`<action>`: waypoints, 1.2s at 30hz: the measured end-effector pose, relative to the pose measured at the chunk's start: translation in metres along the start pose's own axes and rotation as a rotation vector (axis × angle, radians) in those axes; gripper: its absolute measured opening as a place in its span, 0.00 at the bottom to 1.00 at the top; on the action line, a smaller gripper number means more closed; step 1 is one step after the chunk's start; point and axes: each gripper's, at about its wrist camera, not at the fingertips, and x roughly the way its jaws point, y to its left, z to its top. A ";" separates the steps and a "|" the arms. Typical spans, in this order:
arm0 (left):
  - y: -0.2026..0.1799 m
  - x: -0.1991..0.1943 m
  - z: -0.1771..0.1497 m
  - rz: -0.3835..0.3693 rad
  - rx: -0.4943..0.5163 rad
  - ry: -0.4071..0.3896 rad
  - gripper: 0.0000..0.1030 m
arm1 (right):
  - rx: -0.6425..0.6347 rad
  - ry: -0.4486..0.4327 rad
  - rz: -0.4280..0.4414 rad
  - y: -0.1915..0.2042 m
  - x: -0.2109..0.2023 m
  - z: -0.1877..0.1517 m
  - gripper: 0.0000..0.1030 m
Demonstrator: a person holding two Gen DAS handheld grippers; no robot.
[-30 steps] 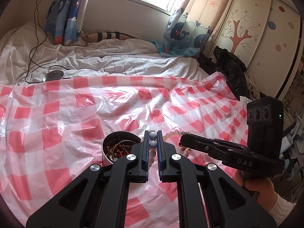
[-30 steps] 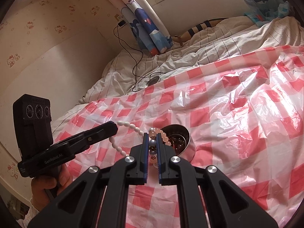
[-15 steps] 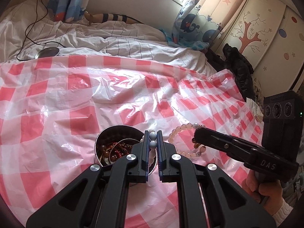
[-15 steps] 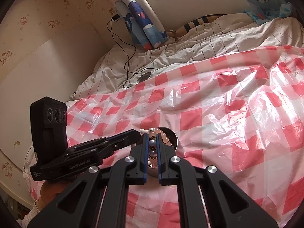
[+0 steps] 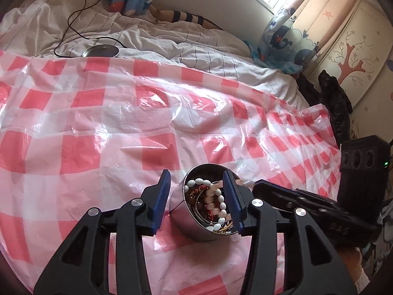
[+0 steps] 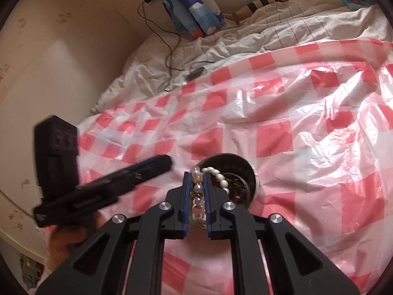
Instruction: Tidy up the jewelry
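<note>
A round metal tin stands on the red and white checked plastic sheet and holds several pieces of jewelry. A white bead bracelet lies in it on top. My left gripper is open, with its jaws either side of the tin's mouth. My right gripper is shut on a pink bead bracelet and holds it over the near rim of the tin. The white beads show in the tin beside it. The right gripper's tip also shows in the left wrist view, at the tin's right side.
The sheet covers a bed with a rumpled white duvet behind it. A round metal lid and a black cable lie on the duvet. A wardrobe and dark clothes stand at the right.
My left gripper has opened and let go of the white bead bracelet, which now lies in the tin. My right gripper has carried the pink bracelet closer over the tin.
</note>
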 end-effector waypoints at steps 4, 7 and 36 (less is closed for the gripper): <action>-0.001 -0.012 0.000 0.004 -0.002 -0.007 0.45 | -0.029 -0.040 -0.128 -0.010 -0.010 -0.006 0.32; -0.010 -0.025 -0.011 0.056 0.032 -0.020 0.52 | -0.041 -0.088 -0.176 -0.011 -0.038 -0.013 0.36; -0.045 -0.138 -0.167 0.495 0.239 -0.137 0.93 | -0.101 -0.221 -0.463 0.032 -0.135 -0.162 0.92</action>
